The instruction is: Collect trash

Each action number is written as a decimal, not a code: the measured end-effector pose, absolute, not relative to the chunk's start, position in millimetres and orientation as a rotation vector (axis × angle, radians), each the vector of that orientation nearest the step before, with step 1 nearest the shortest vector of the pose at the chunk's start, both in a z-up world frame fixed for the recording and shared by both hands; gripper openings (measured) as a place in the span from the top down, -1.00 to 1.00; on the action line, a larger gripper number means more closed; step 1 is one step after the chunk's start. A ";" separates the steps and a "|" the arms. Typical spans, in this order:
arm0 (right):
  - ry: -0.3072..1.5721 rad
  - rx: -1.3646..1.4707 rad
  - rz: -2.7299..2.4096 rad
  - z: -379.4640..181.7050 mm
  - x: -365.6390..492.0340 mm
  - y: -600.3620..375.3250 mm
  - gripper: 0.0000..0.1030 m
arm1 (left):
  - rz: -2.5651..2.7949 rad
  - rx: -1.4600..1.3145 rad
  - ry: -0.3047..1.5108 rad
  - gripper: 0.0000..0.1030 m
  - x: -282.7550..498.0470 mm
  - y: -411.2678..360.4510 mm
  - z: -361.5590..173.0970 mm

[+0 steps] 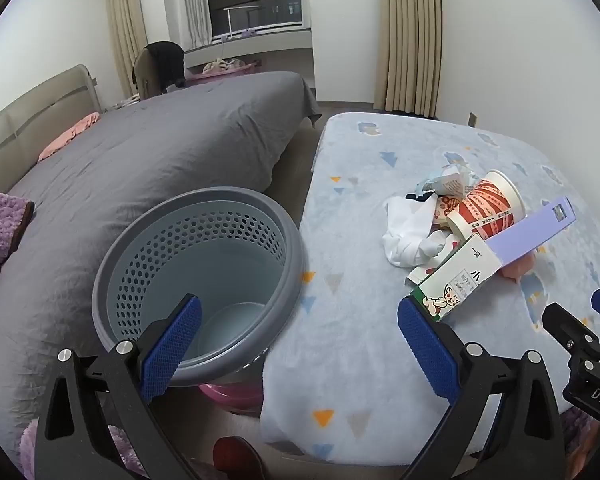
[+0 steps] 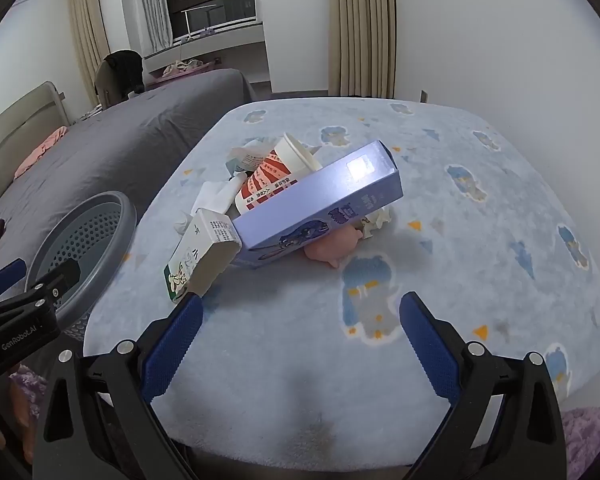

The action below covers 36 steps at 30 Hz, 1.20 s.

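Note:
A pile of trash lies on a table covered with a light blue fleece cloth (image 2: 440, 208): a purple box (image 2: 320, 204), a white and green carton (image 2: 198, 256), a red and white paper cup (image 2: 272, 180), white crumpled paper (image 1: 408, 232) and a pink lump (image 2: 332, 250). A grey perforated bin (image 1: 204, 276) stands left of the table. My left gripper (image 1: 298, 354) is open, between bin and table edge. My right gripper (image 2: 298, 354) is open above the cloth, just short of the carton. Both are empty.
A bed with a grey cover (image 1: 140, 160) lies behind the bin, with a pink cloth (image 1: 70, 136) on it. A pink basin (image 1: 232, 394) sits under the bin. Purple fluffy fabric (image 1: 0, 224) is at the left. Curtains and a window are at the back.

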State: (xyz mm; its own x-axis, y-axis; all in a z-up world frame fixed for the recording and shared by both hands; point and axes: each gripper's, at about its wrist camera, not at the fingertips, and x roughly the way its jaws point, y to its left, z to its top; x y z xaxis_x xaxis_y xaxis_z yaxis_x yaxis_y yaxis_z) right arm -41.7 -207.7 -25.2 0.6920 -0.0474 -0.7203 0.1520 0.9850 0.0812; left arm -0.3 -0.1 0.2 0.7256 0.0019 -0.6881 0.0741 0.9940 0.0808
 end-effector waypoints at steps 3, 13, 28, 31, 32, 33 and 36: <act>0.795 0.138 -0.112 -24.7 -43.5 -207.3 -0.83 | -0.038 0.106 0.758 -0.87 -0.3 -0.1 0.2; 0.789 0.144 -0.107 -22.1 -52.2 -207.4 -0.83 | -0.036 0.095 0.751 -0.87 -3.3 2.3 8.3; 0.756 0.148 -0.099 -13.0 -63.3 -208.7 -0.83 | -0.022 0.111 0.719 -0.87 -23.0 -8.1 9.6; 0.755 0.149 -0.095 -11.8 -64.2 -209.1 -0.83 | -0.020 0.113 0.716 -0.87 -24.7 -8.0 10.2; 0.754 0.149 -0.095 -11.9 -64.5 -208.8 -0.83 | -0.020 0.114 0.716 -0.87 -24.2 -8.3 9.6; 0.753 0.149 -0.095 -11.4 -64.6 -209.0 -0.83 | -0.020 0.114 0.715 -0.87 -24.8 -8.0 9.8; 0.750 0.151 -0.095 -10.3 -65.0 -209.5 -0.83 | -0.018 0.114 0.715 -0.88 -25.0 -7.7 10.5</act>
